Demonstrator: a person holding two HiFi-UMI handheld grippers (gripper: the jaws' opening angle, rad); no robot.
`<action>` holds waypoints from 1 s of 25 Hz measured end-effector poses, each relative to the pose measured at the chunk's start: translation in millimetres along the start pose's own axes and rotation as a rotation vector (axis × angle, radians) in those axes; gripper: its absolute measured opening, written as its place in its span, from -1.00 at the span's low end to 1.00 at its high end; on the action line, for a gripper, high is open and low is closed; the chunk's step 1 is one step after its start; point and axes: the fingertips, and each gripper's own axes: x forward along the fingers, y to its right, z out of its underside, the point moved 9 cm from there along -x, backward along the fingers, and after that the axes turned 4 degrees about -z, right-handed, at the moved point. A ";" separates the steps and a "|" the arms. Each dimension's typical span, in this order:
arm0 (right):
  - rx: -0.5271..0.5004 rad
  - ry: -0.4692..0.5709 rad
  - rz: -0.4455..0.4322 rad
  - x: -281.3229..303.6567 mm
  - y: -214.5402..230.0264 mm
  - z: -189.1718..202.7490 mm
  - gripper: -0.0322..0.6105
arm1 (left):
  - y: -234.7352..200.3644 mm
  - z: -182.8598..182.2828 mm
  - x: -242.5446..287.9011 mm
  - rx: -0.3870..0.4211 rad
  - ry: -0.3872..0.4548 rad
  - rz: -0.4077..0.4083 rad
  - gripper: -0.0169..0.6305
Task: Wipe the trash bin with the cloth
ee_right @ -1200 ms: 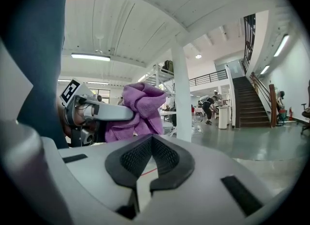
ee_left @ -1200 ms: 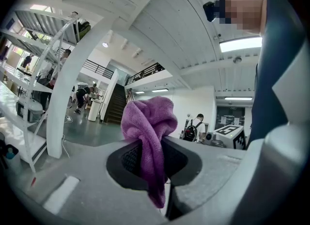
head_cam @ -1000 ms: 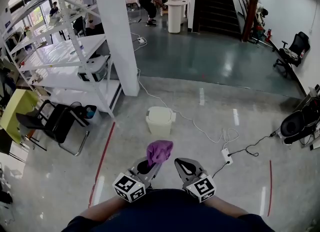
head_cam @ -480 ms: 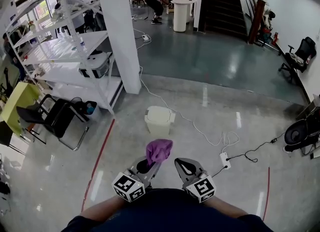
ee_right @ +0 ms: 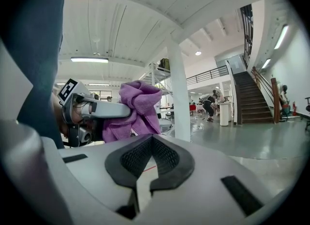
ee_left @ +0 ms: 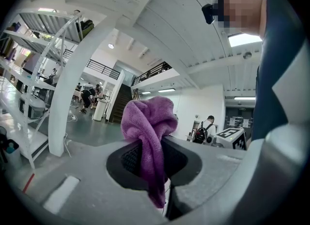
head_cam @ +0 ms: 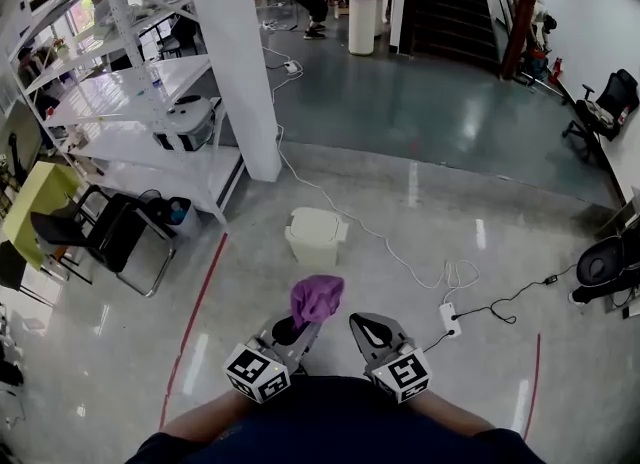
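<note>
Approaching the bin looks like the step in hand; no wiping has begun. The left gripper point(head_cam: 292, 332) is clenched on the purple cloth point(head_cam: 317, 299), which bunches up above the jaws and trails a tail down between them; it is held on the near side of the trash bin point(head_cam: 316, 236), well apart from it. The right gripper point(head_cam: 374, 334), equally short of the bin and slightly to its right, has its jaws closed together on nothing.

The bin stands alone on the grey floor point(head_cam: 480, 332), pale and squarish, with what is probably a shut lid on top. The next move calls for closing the gap and lowering the left gripper so that the bunched cloth, not the jaw tips, meets the lid or a side wall; the free right gripper could steady the bin if it slides.

Neither gripper view shows the bin at all; in the head view it is small, so any dirt, the lid's seam and its far side cannot be made out; the person's arms are cut off at the bottom edge.
</note>
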 end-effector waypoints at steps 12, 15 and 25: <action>-0.024 -0.035 0.095 96.9 51.2 -15.2 -0.87 | -110.5 -18.3 56.1 -0.001 0.014 0.084 -0.78; -0.027 -0.039 0.120 132.4 64.0 -24.5 -0.87 | -149.8 -28.0 70.1 -0.011 0.015 0.101 -0.78; 0.000 -0.051 0.194 229.3 86.7 -43.1 -0.87 | -255.9 -48.6 102.8 -0.036 -0.026 0.166 -0.78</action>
